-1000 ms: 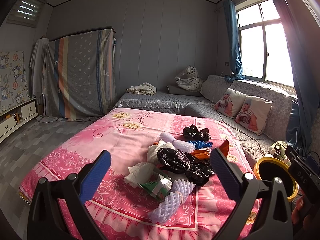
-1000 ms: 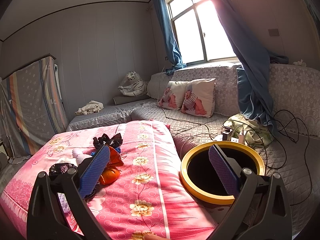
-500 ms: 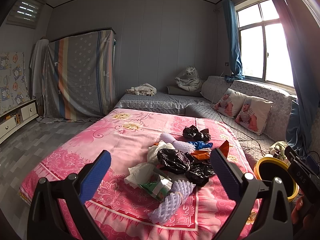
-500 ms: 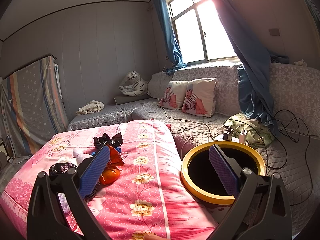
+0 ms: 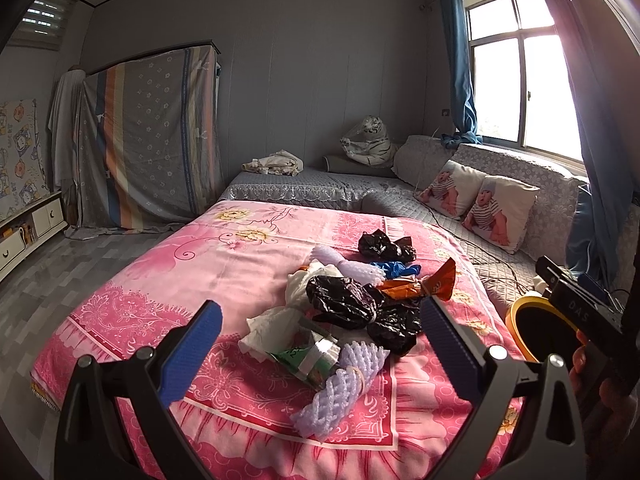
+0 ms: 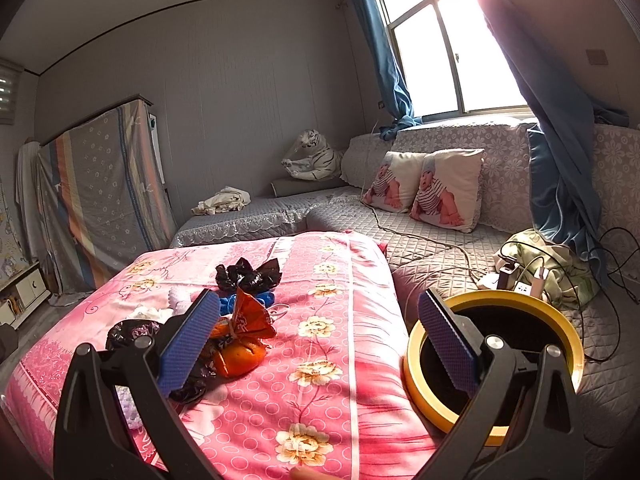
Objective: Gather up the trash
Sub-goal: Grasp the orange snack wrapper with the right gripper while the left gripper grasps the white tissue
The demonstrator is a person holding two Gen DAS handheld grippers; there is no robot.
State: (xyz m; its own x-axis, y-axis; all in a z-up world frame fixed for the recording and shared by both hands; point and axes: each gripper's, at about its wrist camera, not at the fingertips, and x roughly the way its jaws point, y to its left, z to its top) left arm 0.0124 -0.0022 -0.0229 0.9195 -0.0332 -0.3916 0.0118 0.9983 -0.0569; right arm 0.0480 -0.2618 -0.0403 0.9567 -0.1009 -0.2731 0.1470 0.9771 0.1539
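Covering the bed, a pink floral sheet (image 5: pixel 200 280) holds scattered trash (image 5: pixel 344 308).

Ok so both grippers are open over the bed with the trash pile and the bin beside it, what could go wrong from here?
1. The trash lies in a tangled pile: the black plastic bag overlaps the white tissue and the foam net sleeve, so one pinch may drag neighbours along.
2. The yellow-rimmed bin sits off the bed's edge, so light scraps could drop short onto the grey quilt.
3. Cables run close behind the bin and could snag the right hand-held gripper.
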